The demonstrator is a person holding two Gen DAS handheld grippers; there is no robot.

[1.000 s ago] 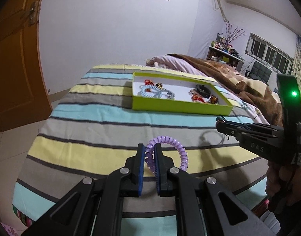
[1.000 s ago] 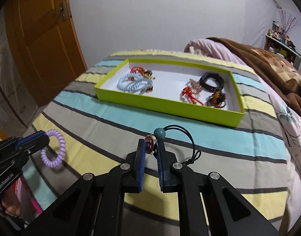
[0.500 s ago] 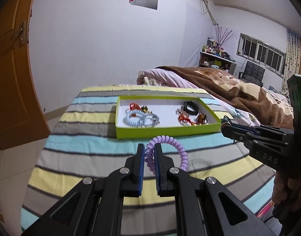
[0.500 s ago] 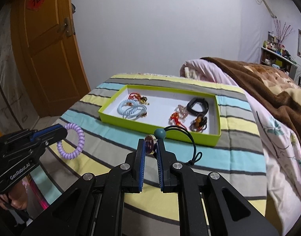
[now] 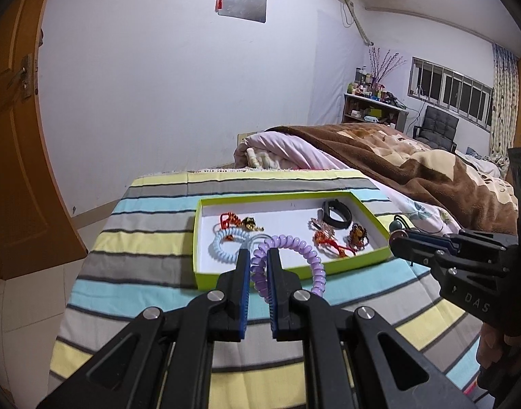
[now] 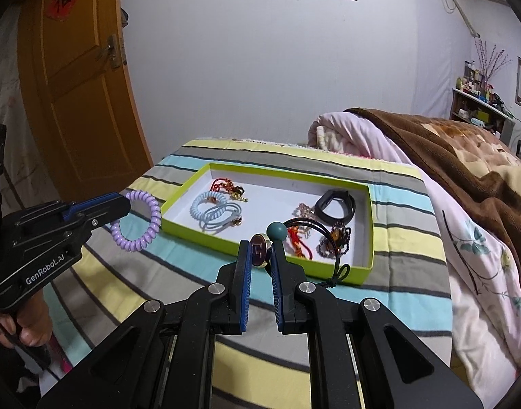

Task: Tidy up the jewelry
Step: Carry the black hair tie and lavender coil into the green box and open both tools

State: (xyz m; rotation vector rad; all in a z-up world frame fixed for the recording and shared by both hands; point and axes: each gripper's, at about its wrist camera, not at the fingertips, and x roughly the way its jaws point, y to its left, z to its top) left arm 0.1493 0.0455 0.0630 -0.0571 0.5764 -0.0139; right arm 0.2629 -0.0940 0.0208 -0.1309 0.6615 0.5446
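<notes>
My left gripper point(image 5: 258, 259) is shut on a purple spiral hair tie point(image 5: 296, 248) and holds it in the air just in front of the near wall of a lime-green tray point(image 5: 294, 272); it also shows in the right wrist view point(image 6: 122, 202) with the tie point(image 6: 146, 235). My right gripper point(image 6: 260, 252) is shut on a black cord hair tie with a round charm point(image 6: 259, 250) and a teal bead point(image 6: 276, 231), above the tray's point(image 6: 205, 235) near edge. The tray holds a light blue spiral tie point(image 6: 205, 209), a black band point(image 6: 333, 206) and red and beaded pieces.
The tray lies on a striped bedsheet point(image 5: 141, 238). A brown blanket point(image 5: 413, 173) and pink quilt point(image 6: 464, 248) are heaped to the right. An orange door point(image 6: 76, 78) stands at the left. Shelves and a chair point(image 5: 437, 129) are far back.
Both grippers have risen and moved toward the tray, each still holding its hair tie. The tray now sits right beyond the fingertips.
</notes>
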